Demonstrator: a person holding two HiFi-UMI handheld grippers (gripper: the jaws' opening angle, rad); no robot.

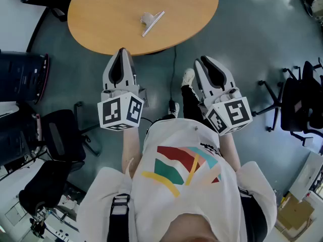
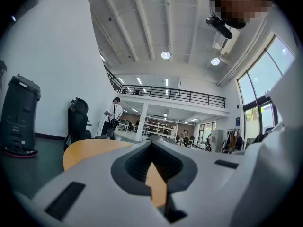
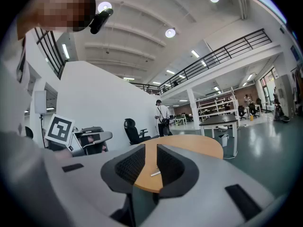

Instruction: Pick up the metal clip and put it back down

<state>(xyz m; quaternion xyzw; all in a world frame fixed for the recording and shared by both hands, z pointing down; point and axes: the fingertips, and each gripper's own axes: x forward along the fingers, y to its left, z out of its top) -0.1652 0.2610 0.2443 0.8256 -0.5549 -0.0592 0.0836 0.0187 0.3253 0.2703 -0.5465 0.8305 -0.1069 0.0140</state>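
Observation:
The metal clip [image 1: 152,22] lies on the round wooden table [image 1: 101,14], a slim silver bar with a small lump at its left end. Both grippers are held low in front of the table's near edge, well short of the clip. My left gripper [image 1: 122,52] is shut and empty; its jaws meet over the table's edge [image 2: 90,150] in the left gripper view [image 2: 151,145]. My right gripper [image 1: 202,60] is all but closed, with only a narrow slit between its jaws and nothing in it. Through that slit [image 3: 151,148] the clip [image 3: 155,173] shows far off on the table [image 3: 189,143].
Black office chairs stand at the left [image 1: 60,140] and right [image 1: 298,105], and a dark round machine [image 1: 22,74] sits at the far left. A cable [image 1: 174,69] runs over the floor under the table's edge. A person [image 3: 162,113] stands far off beyond the table.

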